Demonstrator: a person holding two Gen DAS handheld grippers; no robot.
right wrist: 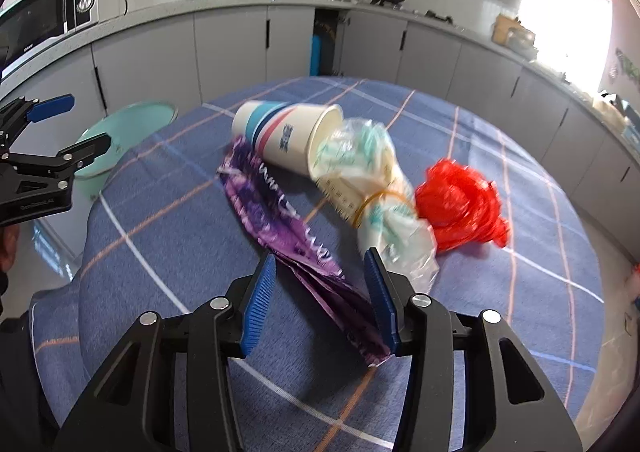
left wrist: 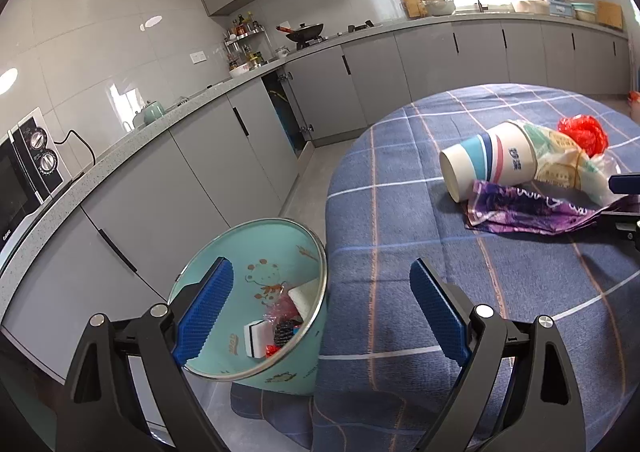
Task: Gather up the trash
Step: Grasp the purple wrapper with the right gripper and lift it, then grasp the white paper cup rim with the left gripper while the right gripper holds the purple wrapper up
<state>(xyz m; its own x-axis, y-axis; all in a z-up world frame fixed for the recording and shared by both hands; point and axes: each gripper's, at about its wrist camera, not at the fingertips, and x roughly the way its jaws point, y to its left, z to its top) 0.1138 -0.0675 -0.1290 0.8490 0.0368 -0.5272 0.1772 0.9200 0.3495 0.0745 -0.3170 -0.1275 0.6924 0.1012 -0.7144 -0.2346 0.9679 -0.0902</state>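
1. Left wrist view: left gripper (left wrist: 322,306) spread wide, holding nothing, poised over the table's (left wrist: 400,292) edge and the teal bin (left wrist: 256,332) just beside it. Sponge (left wrist: 256,338) and scraps inside the bin. Farther along the table, clustered: cup (left wrist: 486,161) on its side, clear bag (left wrist: 568,165) against it, purple wrapper (left wrist: 532,209) in front, red bag (left wrist: 584,133) behind.

2. Right wrist view: right gripper (right wrist: 320,302) parted, low over the near end of the purple wrapper (right wrist: 288,219); right pad just beside the clear bag (right wrist: 384,203); contact unclear. Cup (right wrist: 284,139) touching that bag; red bag (right wrist: 460,203) to its right. Left gripper (right wrist: 76,123) gaping above the bin (right wrist: 120,123).
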